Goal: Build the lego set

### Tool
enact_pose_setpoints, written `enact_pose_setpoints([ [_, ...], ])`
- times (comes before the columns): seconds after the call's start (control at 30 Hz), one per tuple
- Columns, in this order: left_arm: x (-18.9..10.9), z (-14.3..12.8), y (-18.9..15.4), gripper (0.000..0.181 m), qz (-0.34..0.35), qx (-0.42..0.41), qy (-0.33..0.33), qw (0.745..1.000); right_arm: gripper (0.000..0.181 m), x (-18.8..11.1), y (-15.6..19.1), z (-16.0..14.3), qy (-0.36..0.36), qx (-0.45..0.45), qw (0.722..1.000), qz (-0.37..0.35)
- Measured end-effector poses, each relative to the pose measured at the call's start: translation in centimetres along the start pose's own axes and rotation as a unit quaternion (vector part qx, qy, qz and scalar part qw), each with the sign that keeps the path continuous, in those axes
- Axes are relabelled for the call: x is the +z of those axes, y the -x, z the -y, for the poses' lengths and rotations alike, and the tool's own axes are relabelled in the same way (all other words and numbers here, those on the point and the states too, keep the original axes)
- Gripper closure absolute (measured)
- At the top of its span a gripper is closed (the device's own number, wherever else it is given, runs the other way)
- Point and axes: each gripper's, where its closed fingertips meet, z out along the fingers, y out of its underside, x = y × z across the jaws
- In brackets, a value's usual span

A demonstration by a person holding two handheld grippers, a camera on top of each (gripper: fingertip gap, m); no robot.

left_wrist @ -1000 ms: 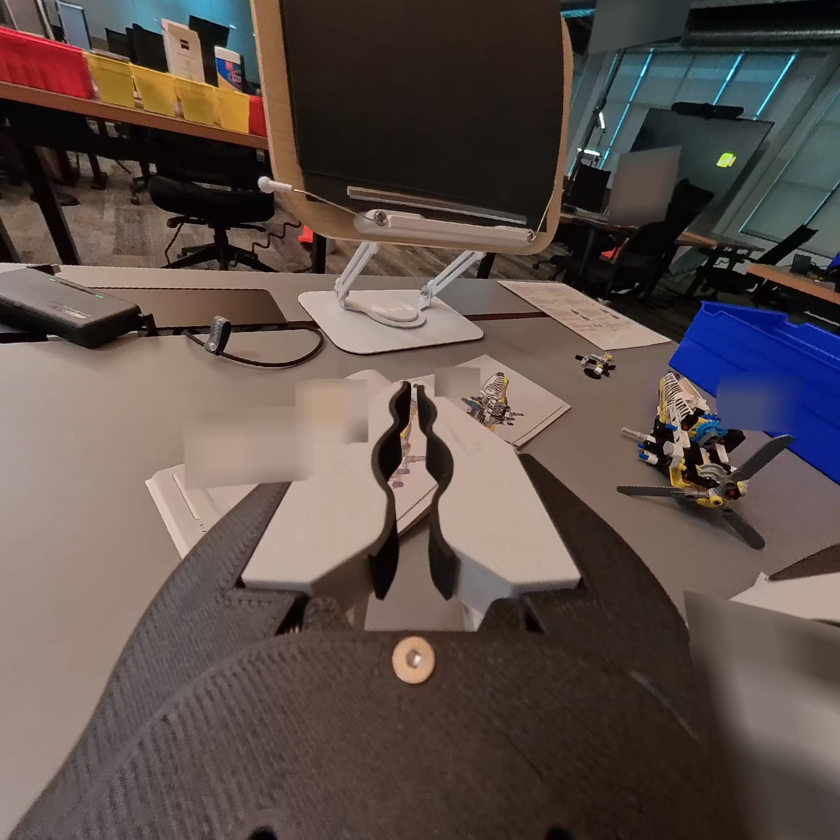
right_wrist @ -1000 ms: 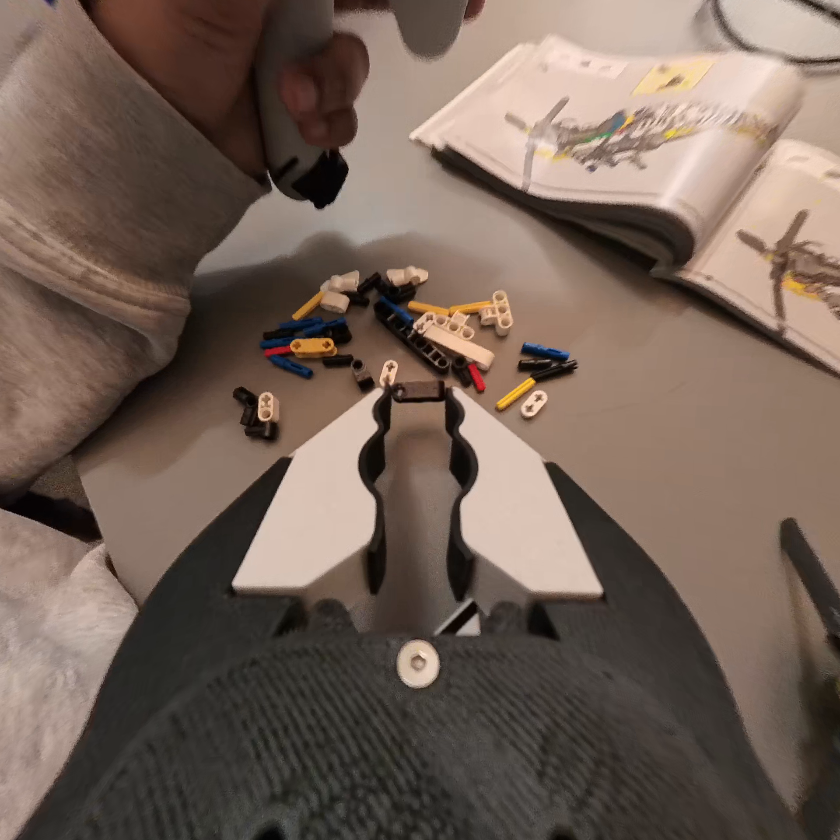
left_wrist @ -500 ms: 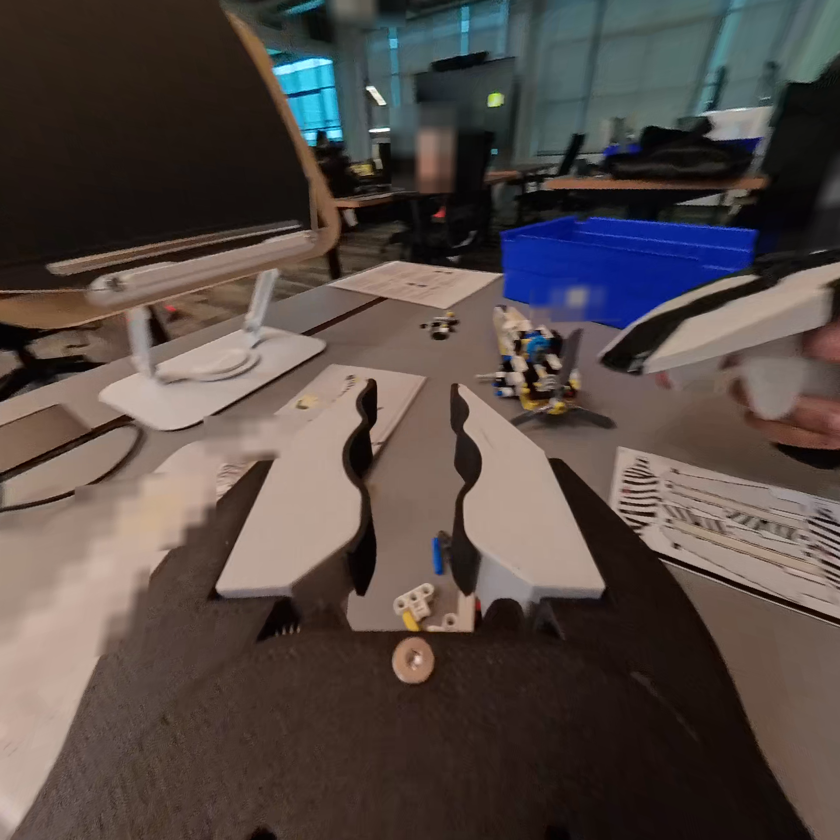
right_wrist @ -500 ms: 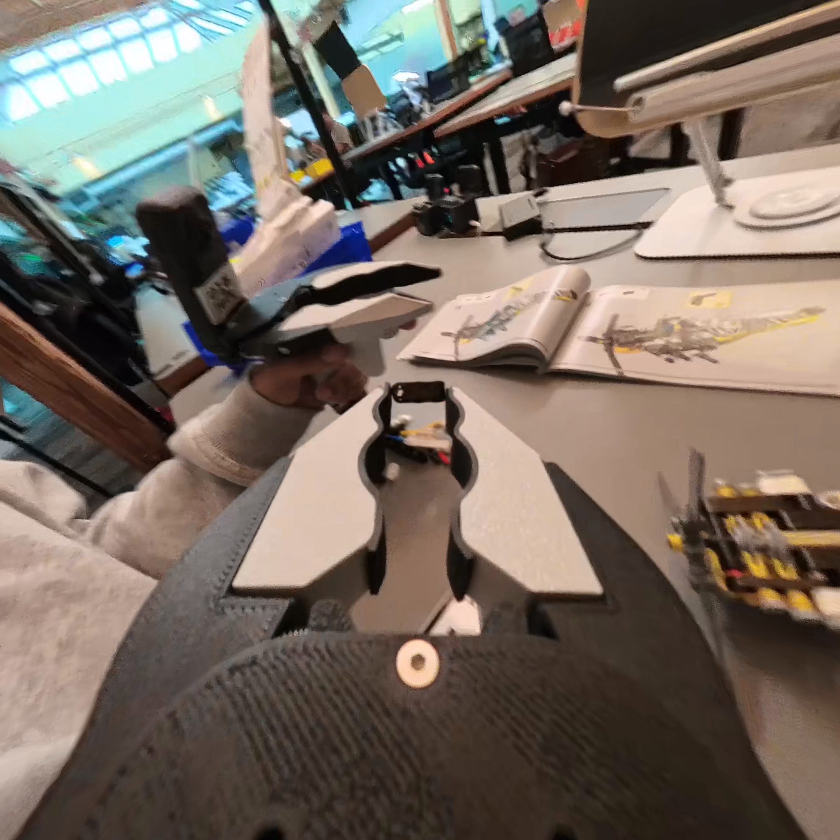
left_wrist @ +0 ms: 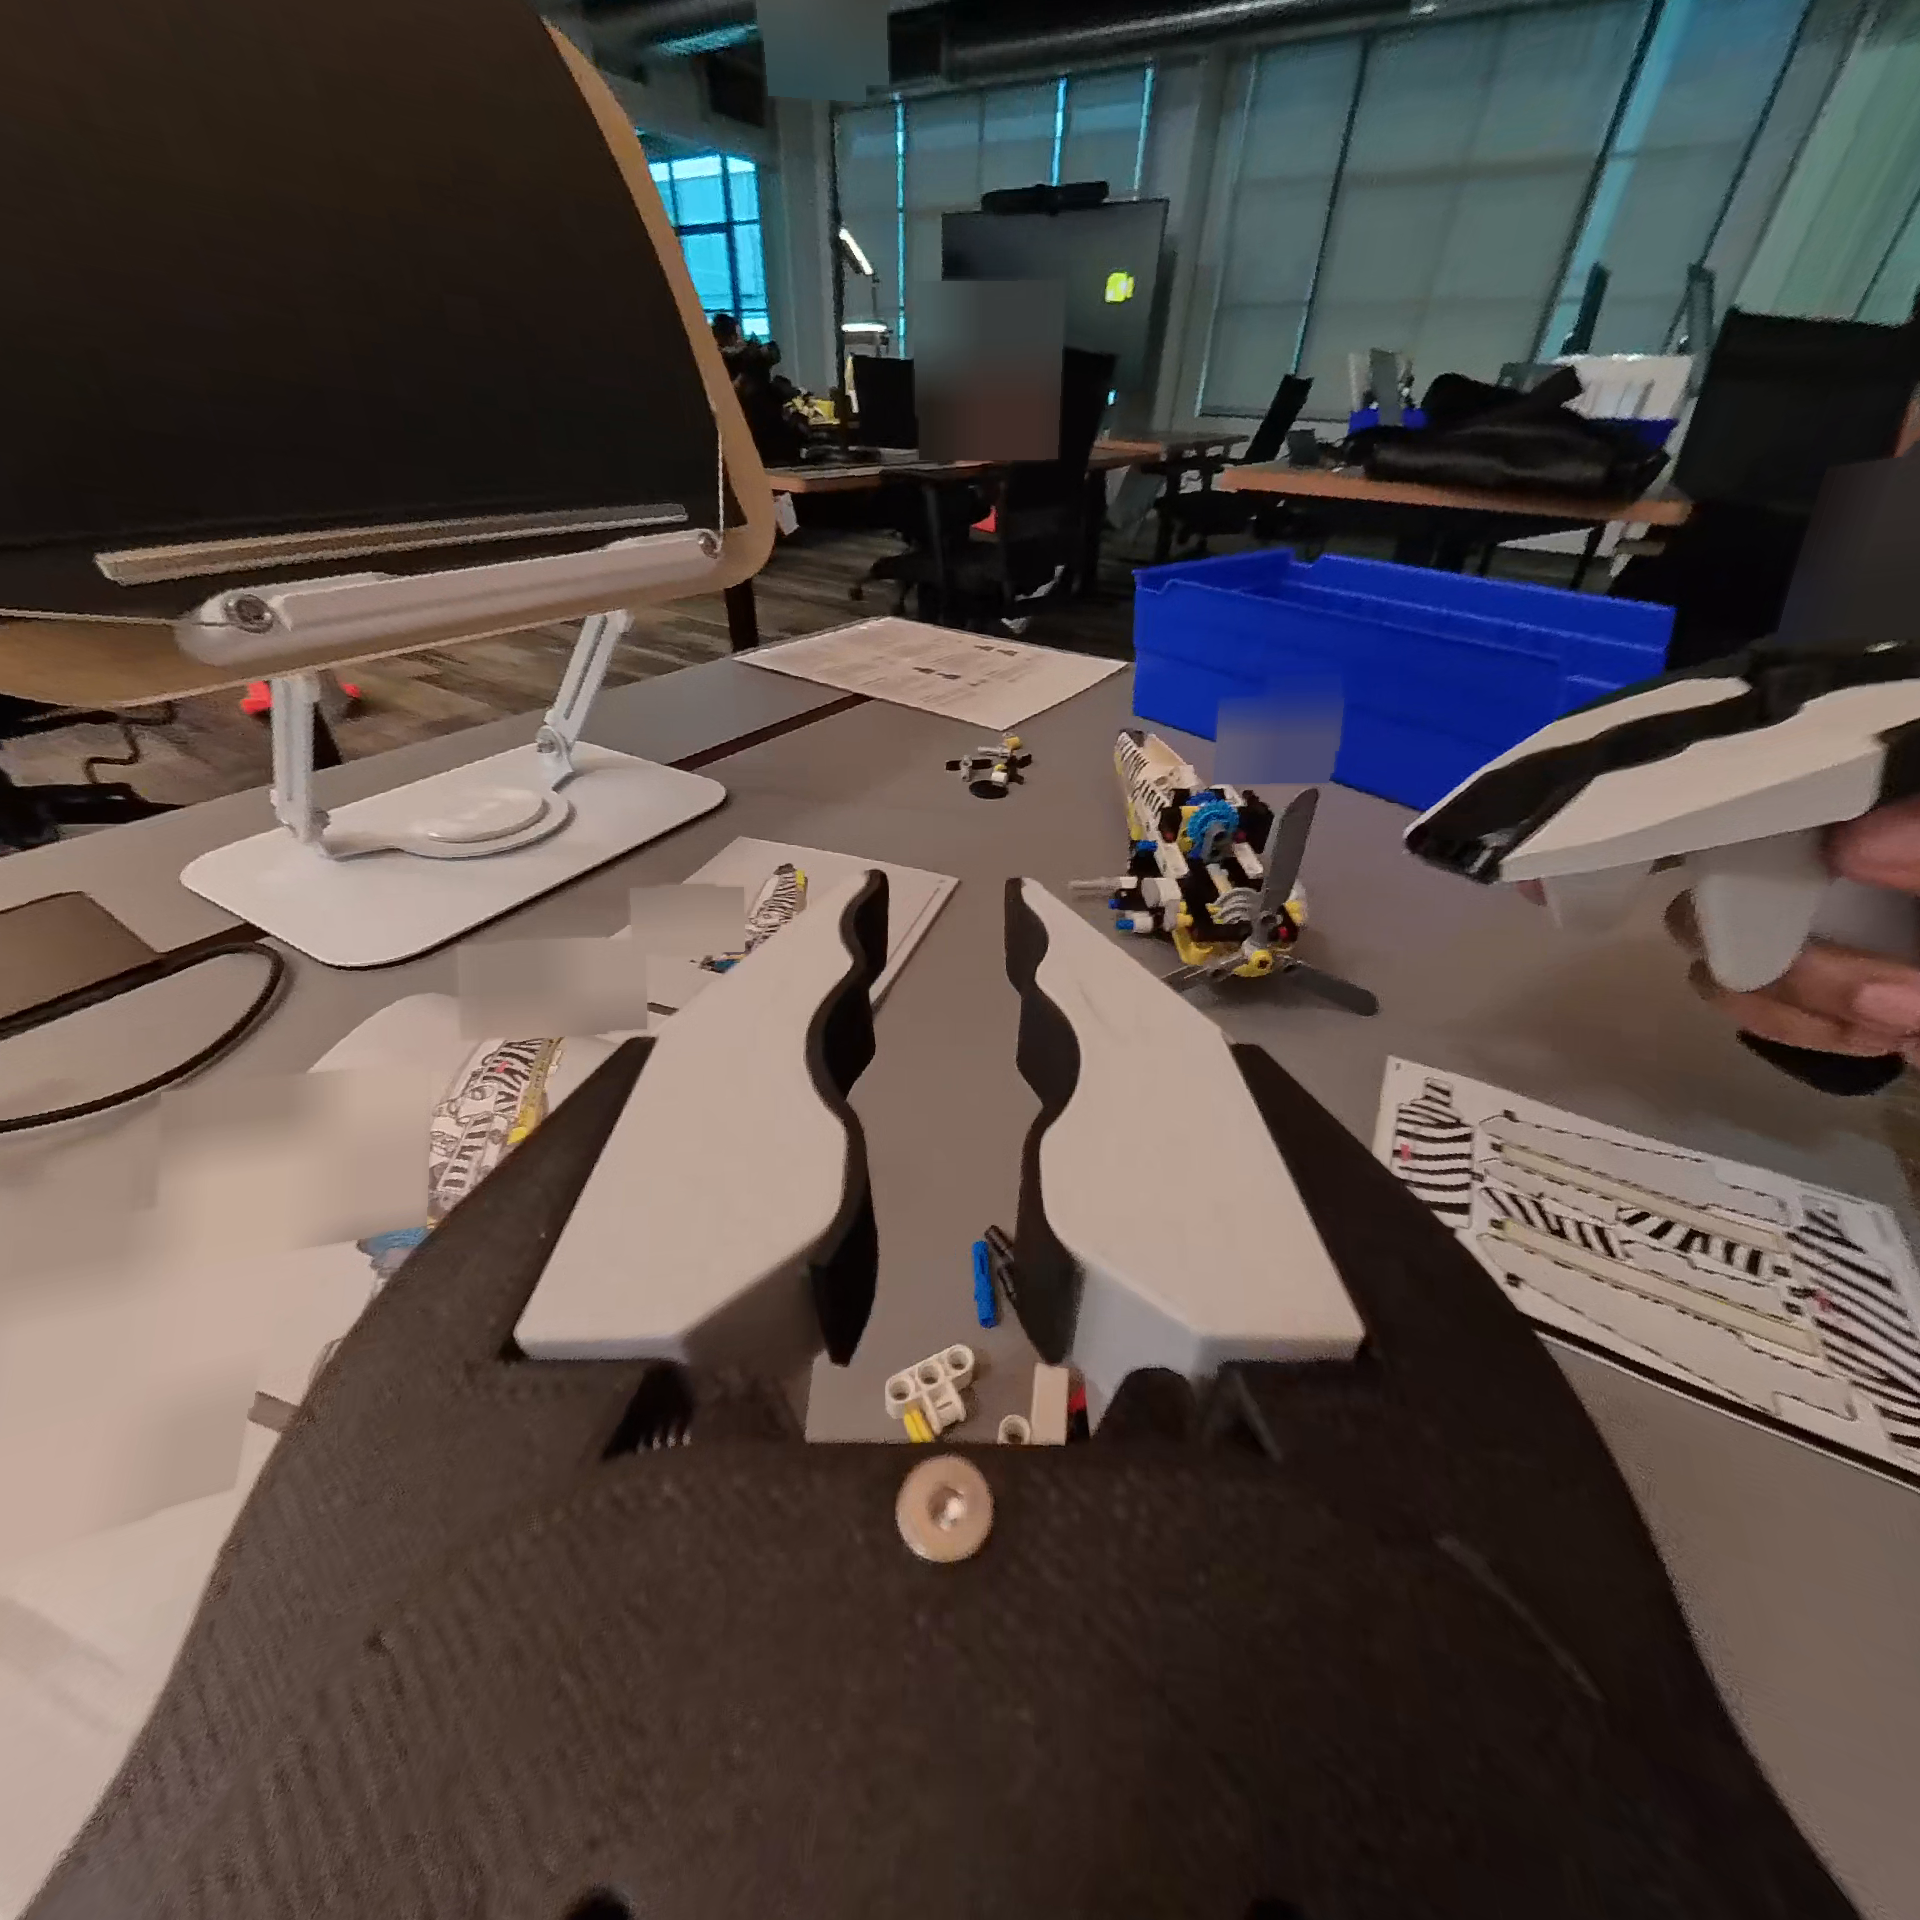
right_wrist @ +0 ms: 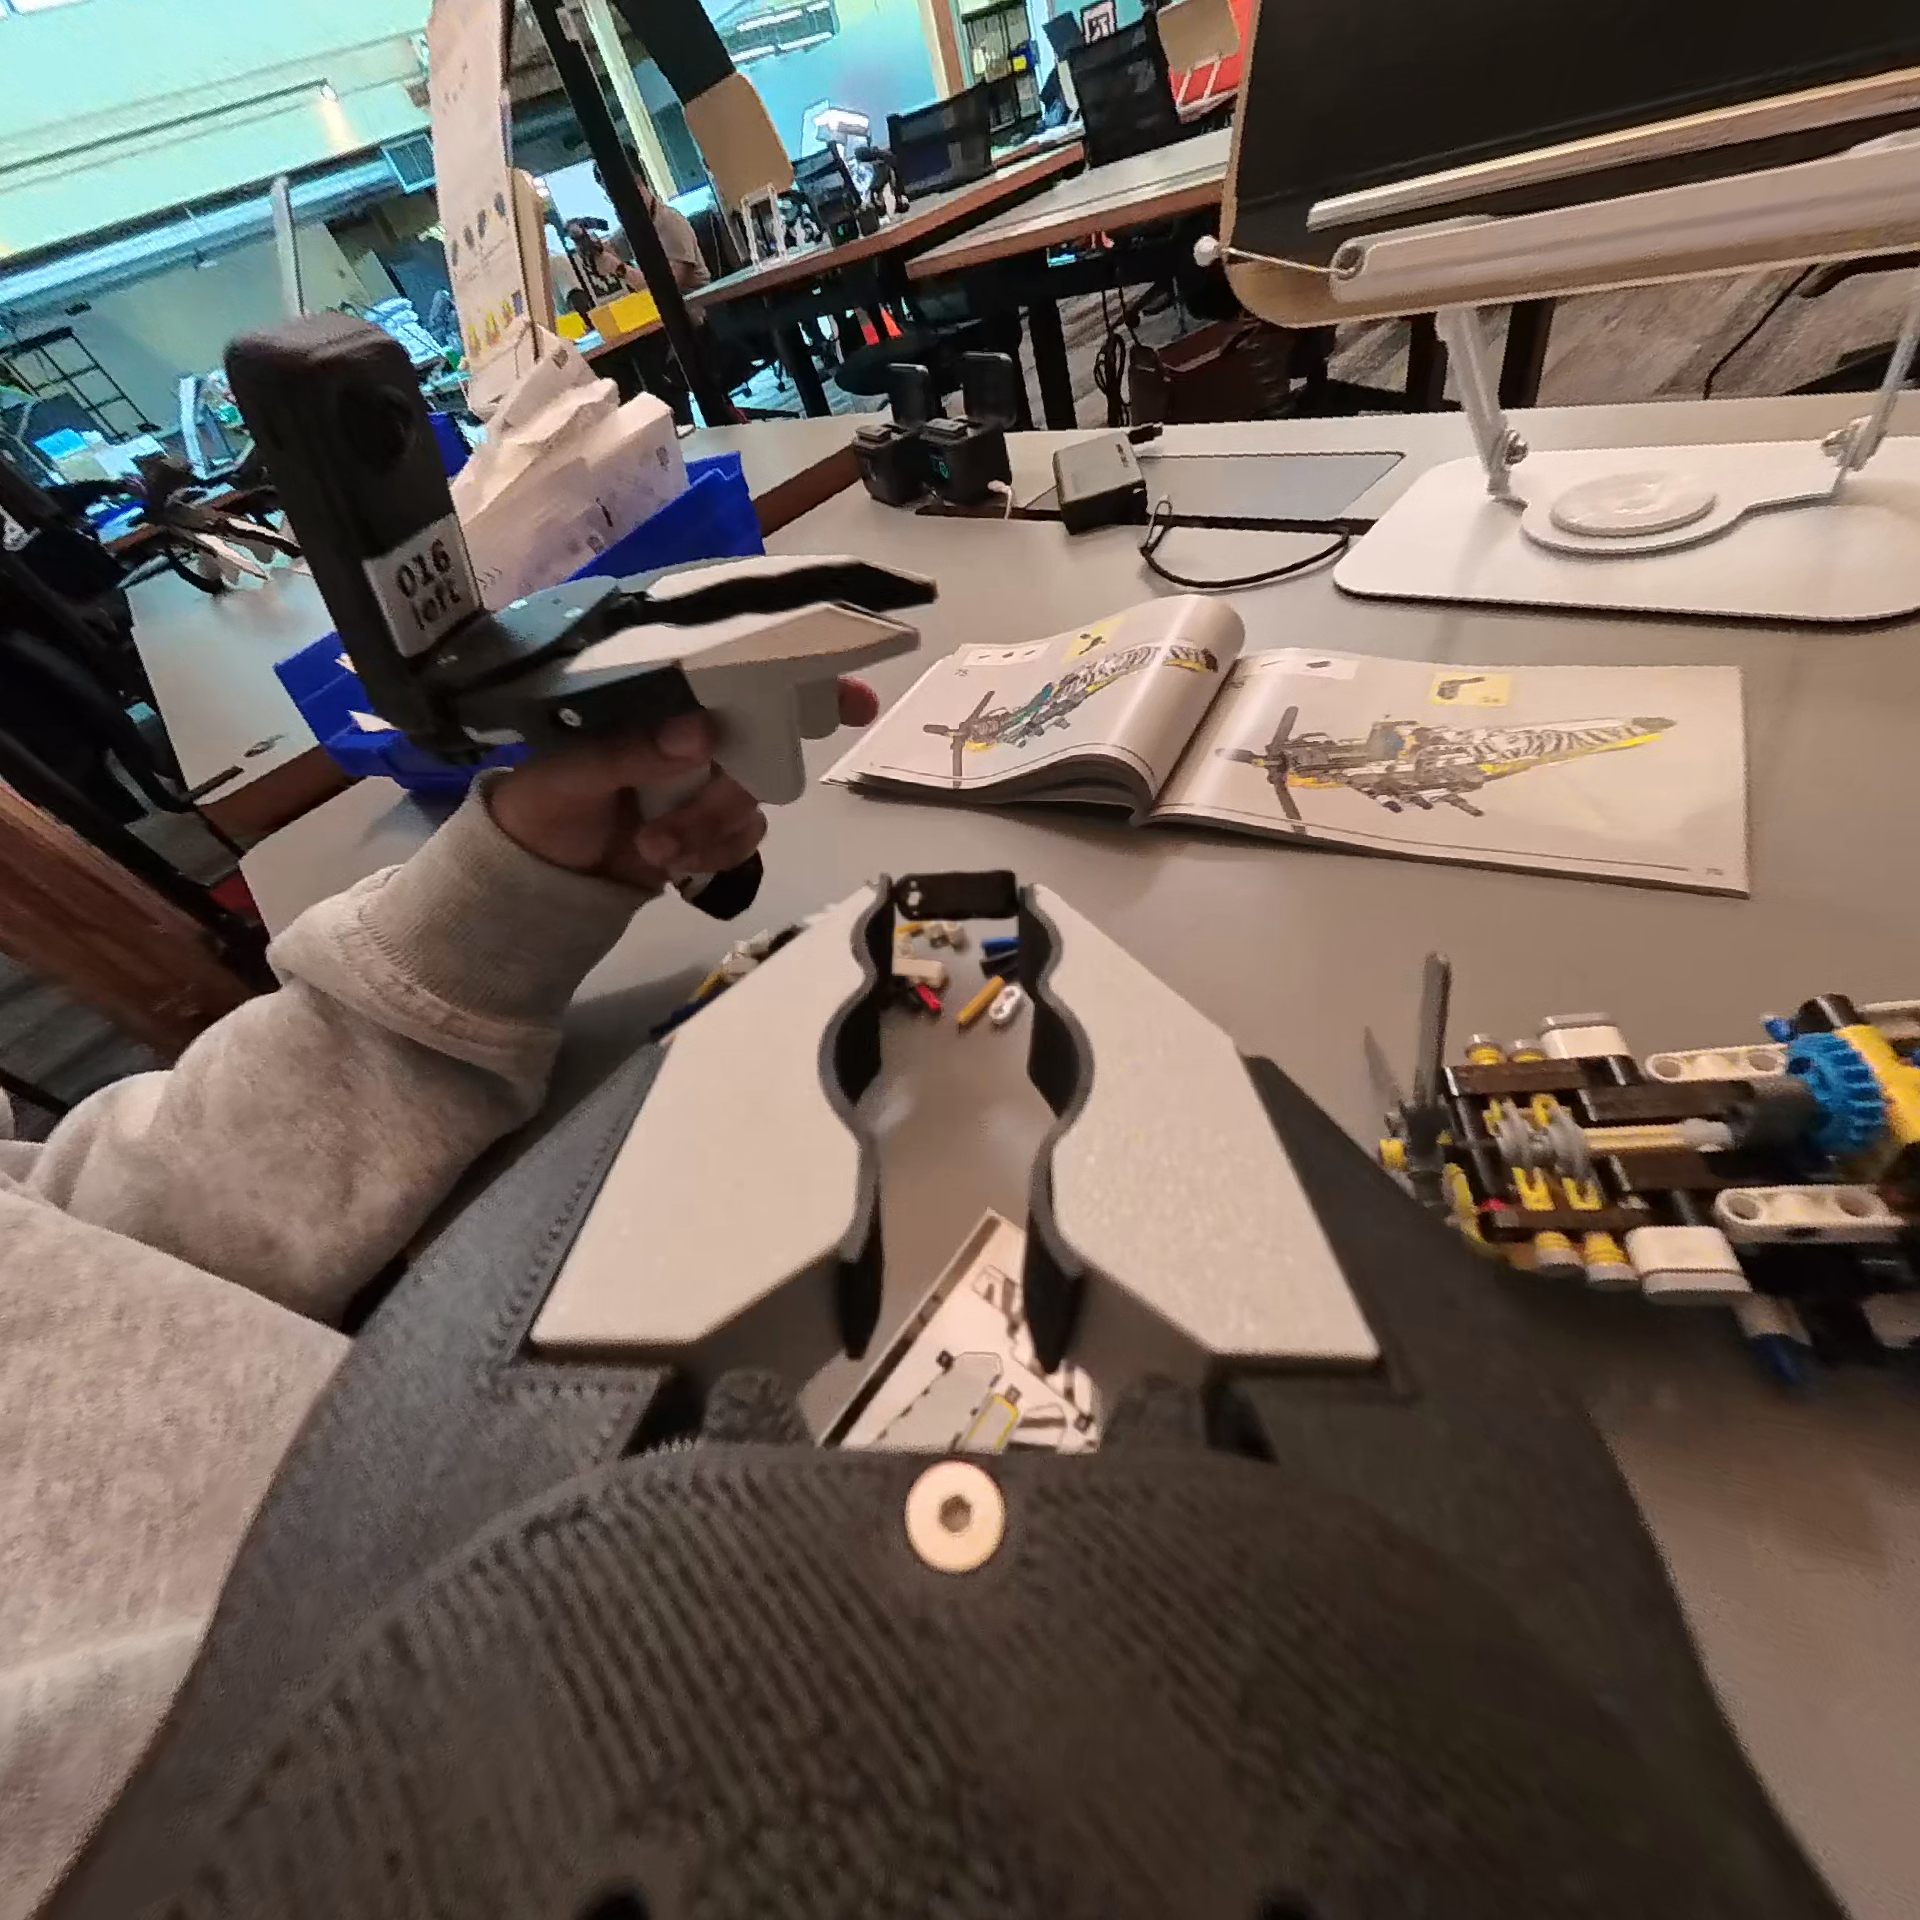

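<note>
Right claw (right_wrist: 954, 896) pinches a black beam (right_wrist: 956, 894); left claw (left_wrist: 943, 904) gapes empty.

Left tongs (left_wrist: 943, 904) now parted; right tongs (right_wrist: 956, 896) with black beam (right_wrist: 956, 894) raised off the table.

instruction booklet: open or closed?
Open. The instruction booklet lies spread flat on the table, two facing pages showing.

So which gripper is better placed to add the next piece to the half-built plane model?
Right. The right gripper is already shut on a small dark flat piece, with the yellow, black and white plane model just off to its side. The left gripper is open and empty, so it better suits steadying.
</note>
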Motion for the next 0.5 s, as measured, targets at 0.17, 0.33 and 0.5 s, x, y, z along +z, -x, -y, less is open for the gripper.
enact_pose_setpoints([
  [0.17, 0.2, -0.4, 0.1, 0.163, 0.01, 0.014, 0.011, 1.0, 0.16, -0.5, 0.9, 0.2, -0.013, 0.006, 1.0, 0.01],
  [0.33, 0.1, -0.2, 0.2, 0.162, 0.005, -0.003, 0.003, 1.0, 0.16, -1.0, 1.5, -0.6, -0.01, -0.006, 1.0, 0.001],
  [0.5, 0.2, 0.2, -0.9, 0.16, -0.023, -0.007, -0.007, 1.0, 0.16, -1.6, 2.5, -0.3, -0.038, 0.053, 0.997, 0.038],
])
